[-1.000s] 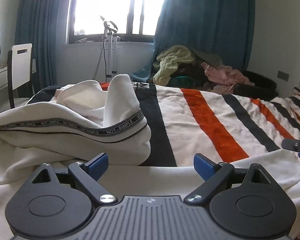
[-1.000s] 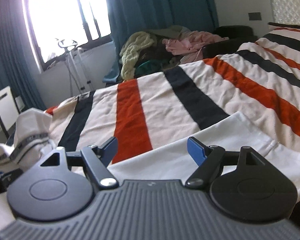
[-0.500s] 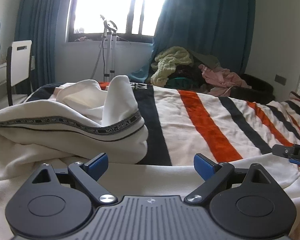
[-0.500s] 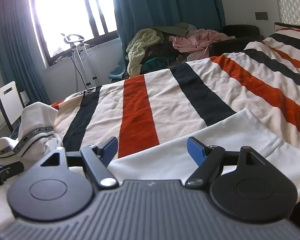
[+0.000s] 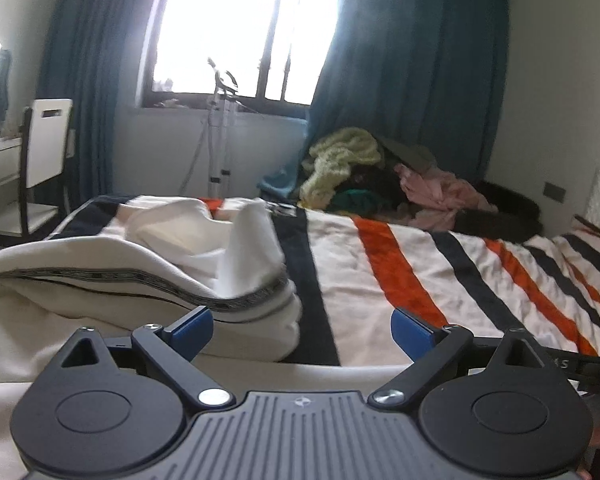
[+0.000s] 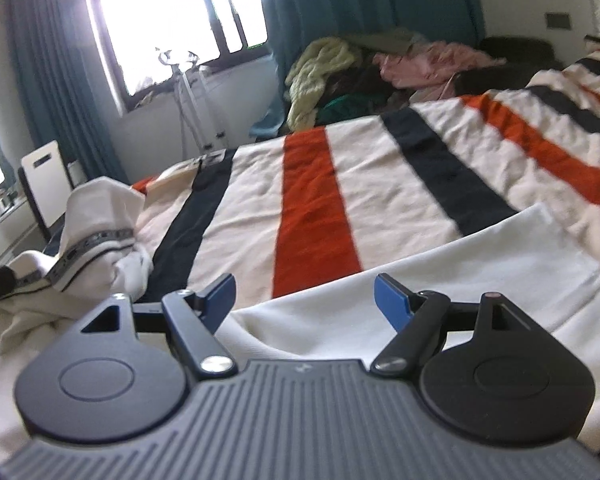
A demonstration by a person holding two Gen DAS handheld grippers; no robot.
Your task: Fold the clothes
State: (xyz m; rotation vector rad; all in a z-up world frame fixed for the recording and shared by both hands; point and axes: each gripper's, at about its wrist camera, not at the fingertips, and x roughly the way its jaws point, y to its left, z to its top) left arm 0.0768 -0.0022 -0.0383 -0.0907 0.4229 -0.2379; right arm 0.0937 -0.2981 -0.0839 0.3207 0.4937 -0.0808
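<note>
Left gripper (image 5: pixel 302 326) and right gripper (image 6: pixel 304 298): both spread, empty, over white garment (image 6: pixel 440 276); its band lettering (image 5: pixel 256 298) blurred, unreadable.

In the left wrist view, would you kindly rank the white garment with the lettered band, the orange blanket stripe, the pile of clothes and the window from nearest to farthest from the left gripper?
From the left gripper:
1. White garment with the lettered band, just ahead, left.
2. Orange blanket stripe, ahead, right.
3. Pile of clothes, past the bed's far edge.
4. Window, on the back wall.
</note>
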